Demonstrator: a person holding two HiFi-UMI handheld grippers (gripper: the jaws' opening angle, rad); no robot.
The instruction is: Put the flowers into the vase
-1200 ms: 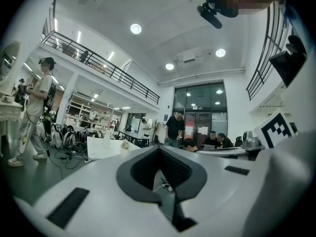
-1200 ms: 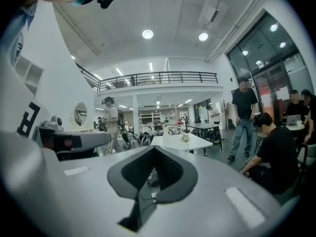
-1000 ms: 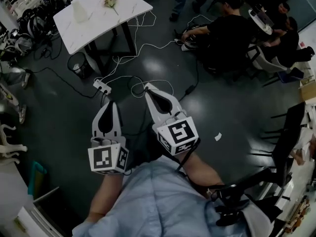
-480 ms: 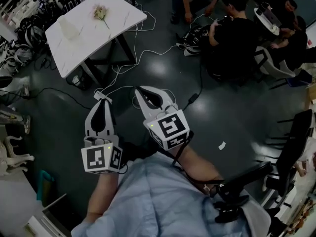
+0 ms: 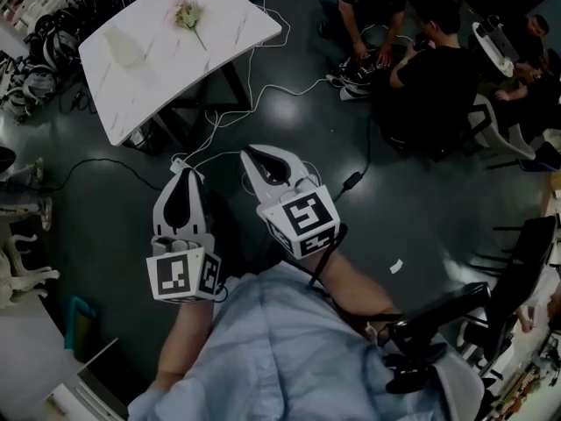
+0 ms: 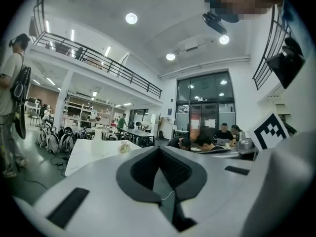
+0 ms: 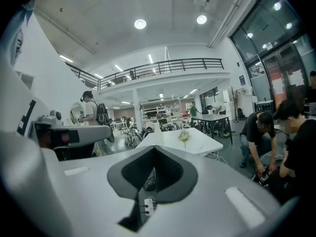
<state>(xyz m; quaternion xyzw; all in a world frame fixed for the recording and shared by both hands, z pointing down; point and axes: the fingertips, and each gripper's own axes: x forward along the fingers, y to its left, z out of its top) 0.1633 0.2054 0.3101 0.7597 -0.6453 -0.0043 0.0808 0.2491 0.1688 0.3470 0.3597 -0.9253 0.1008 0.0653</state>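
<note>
Leaving the white vase (image 5: 130, 46) standing upright on the left part of the marble table (image 5: 223, 38), with the flowers (image 5: 187, 14) lying loose on the tabletop apart to its right, handy for a short transfer. Holding the left gripper (image 5: 184, 175) clenched on nothing, aiming at the table from well apart. Carrying the right gripper (image 5: 252, 153) beside it, likewise pinched together and empty, probably saving the opening for the stems.

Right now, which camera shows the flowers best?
The head view: from above, the flowers lie whole on the white table. The right gripper view shows them small and distant; the left gripper view, only a pale blob.
</note>
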